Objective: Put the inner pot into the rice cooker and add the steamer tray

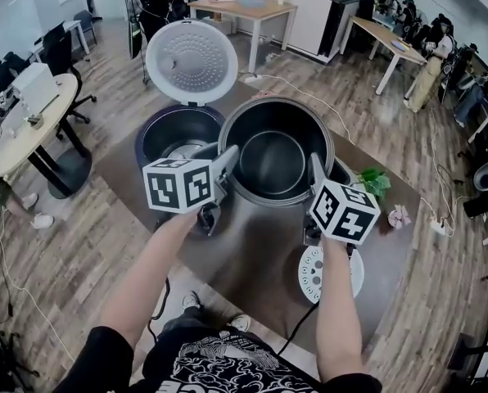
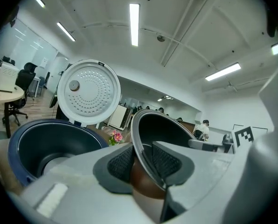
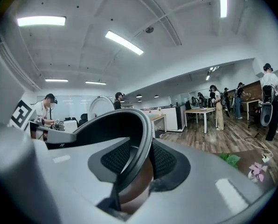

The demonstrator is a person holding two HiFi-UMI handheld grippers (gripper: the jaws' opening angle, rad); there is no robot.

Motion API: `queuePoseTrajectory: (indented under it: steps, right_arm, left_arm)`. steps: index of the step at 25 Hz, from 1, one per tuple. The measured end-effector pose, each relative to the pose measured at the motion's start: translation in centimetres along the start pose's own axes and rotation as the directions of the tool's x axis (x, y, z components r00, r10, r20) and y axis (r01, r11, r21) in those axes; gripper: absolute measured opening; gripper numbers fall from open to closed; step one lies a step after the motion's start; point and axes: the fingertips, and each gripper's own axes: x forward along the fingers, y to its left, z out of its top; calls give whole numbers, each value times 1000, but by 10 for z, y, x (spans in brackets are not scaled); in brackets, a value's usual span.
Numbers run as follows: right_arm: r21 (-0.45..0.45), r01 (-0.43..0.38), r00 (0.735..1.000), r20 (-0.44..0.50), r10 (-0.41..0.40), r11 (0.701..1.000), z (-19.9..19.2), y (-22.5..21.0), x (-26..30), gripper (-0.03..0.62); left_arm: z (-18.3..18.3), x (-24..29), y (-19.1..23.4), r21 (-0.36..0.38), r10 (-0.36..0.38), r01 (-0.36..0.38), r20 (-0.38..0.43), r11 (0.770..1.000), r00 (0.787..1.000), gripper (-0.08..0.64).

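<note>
The dark metal inner pot hangs in the air between both grippers, just right of the dark blue rice cooker, whose white lid stands open. My left gripper is shut on the pot's left rim, and its pads pinch the thin rim of the pot. My right gripper is shut on the right rim, with its pads on the rim of the pot. The white perforated steamer tray lies on the table under my right arm. The cooker's cavity looks empty.
A green plant and a pink flower sit on the brown table to the right. A round white table with chairs stands at the left. Cables cross the wooden floor, and people work at desks far behind.
</note>
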Motion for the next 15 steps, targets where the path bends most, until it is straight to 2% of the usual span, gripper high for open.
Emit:
queuePoseTrajectory:
  steps: [15]
  right_arm:
    - [-64, 5, 994, 107, 2, 998, 46, 68, 8, 132]
  left_arm:
    - [59, -37, 39, 10, -27, 26, 94, 1000, 995, 118]
